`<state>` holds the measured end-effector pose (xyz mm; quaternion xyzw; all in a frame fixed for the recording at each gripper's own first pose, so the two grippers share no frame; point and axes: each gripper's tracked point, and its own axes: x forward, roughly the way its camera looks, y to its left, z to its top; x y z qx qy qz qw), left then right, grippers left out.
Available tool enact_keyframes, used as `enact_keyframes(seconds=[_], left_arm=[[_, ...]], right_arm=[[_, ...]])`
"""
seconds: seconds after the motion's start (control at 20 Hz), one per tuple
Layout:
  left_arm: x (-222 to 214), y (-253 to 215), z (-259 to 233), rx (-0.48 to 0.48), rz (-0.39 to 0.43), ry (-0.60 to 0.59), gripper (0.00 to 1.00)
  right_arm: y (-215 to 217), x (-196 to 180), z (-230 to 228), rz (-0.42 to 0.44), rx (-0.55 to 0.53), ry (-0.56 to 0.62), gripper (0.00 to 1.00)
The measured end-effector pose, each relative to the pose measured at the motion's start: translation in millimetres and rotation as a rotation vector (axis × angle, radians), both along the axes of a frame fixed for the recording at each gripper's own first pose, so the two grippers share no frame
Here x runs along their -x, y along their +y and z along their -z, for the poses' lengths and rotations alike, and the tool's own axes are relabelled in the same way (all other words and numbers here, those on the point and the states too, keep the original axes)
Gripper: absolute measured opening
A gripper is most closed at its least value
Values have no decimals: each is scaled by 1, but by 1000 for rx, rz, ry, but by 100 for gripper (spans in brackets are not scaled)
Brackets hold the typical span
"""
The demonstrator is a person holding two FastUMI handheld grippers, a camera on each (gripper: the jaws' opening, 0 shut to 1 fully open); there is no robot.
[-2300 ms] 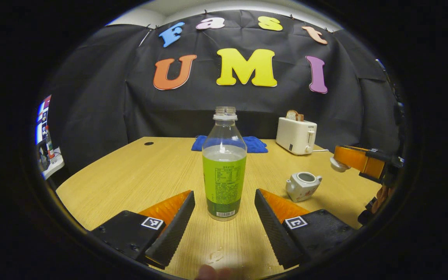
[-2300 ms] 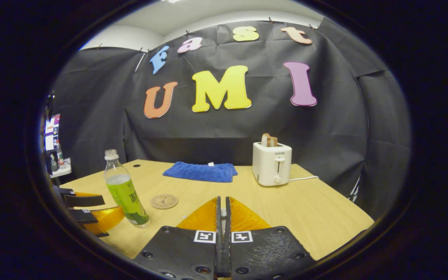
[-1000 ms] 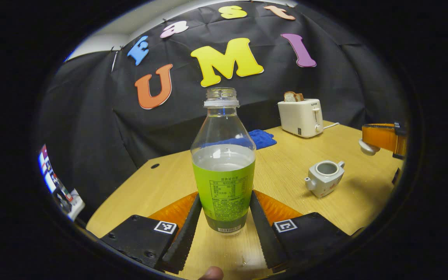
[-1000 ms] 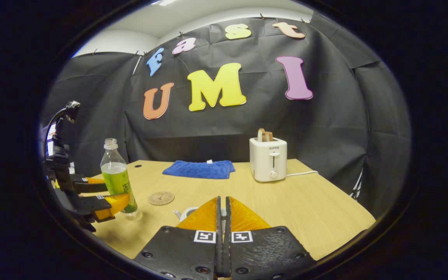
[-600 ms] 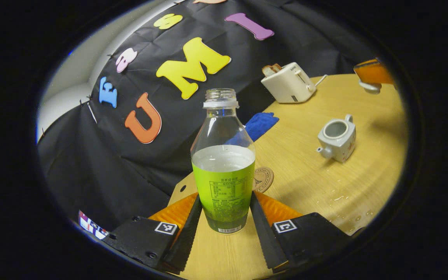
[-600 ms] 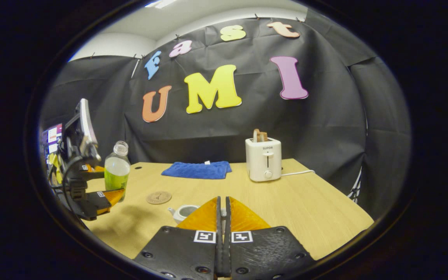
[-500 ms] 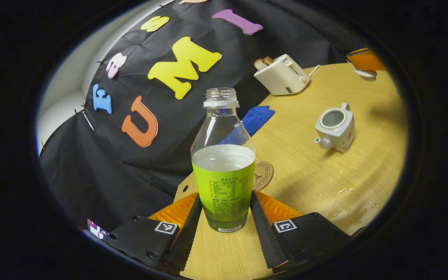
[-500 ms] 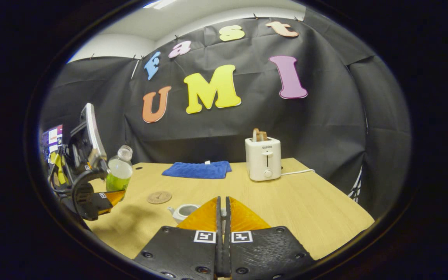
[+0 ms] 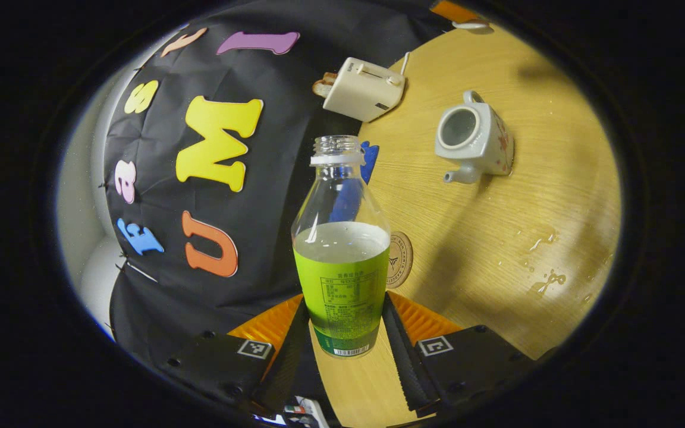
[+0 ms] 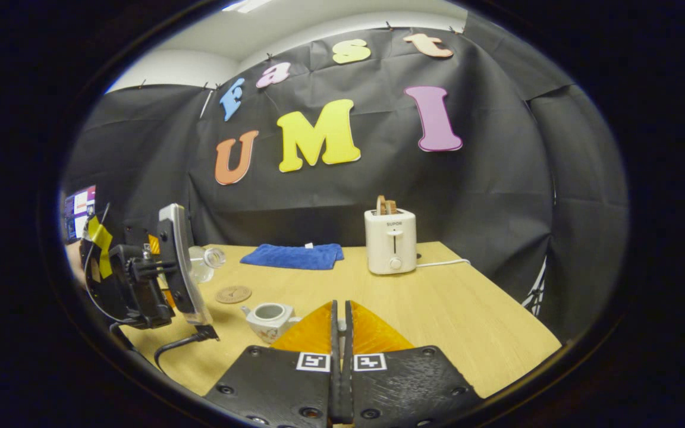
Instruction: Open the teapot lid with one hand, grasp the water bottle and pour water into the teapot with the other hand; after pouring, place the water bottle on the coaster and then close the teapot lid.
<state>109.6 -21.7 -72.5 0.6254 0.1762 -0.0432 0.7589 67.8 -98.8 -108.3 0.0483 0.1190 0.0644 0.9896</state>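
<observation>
Since half a second ago the left hand-held gripper (image 9: 342, 351) has rolled much further over: in the left gripper view the counter (image 9: 533, 178) now stands almost on edge, and in the right gripper view the bottle (image 10: 206, 263) lies close to level with its open mouth aimed at about 3 o'clock. Both fingers of the left hand-held gripper press on the bottle's labelled lower half, so it is gripped firmly.

The teapot (image 9: 474, 142) sits lidless on the counter at roughly 1 o'clock from the bottle's mouth in the left gripper view, spout toward the bottle. The bottle's long axis points past the pot, not into its opening (my reading is that the neck must swing further toward the pot before water lands inside). The left hand-held gripper is the nearer one to the teapot's opening.

The right hand-held gripper (image 10: 341, 356) is closed; what it pinches is hidden between its fingers.

Count: one bottle, one teapot, one coaster (image 9: 399, 260) just behind the bottle, one toaster (image 10: 390, 240), one blue cloth (image 10: 293, 255). A few drops of water (image 9: 547, 282) lie on the counter.
</observation>
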Motion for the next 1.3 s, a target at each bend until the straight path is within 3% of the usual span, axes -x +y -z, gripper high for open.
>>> enact_keyframes(seconds=[0.3, 0.75, 1.3], left_arm=[[-5, -8, 1, -234, 36, 25, 74], [-17, -31, -3, -403, 91, 33, 74], [-26, -48, -25, -637, 151, -40, 74]], right_arm=[[-13, 4, 3, 10, 0, -2, 0], [-26, 4, 9, 21, -11, 9, 0], [-35, 7, 9, 33, -11, 1, 0]])
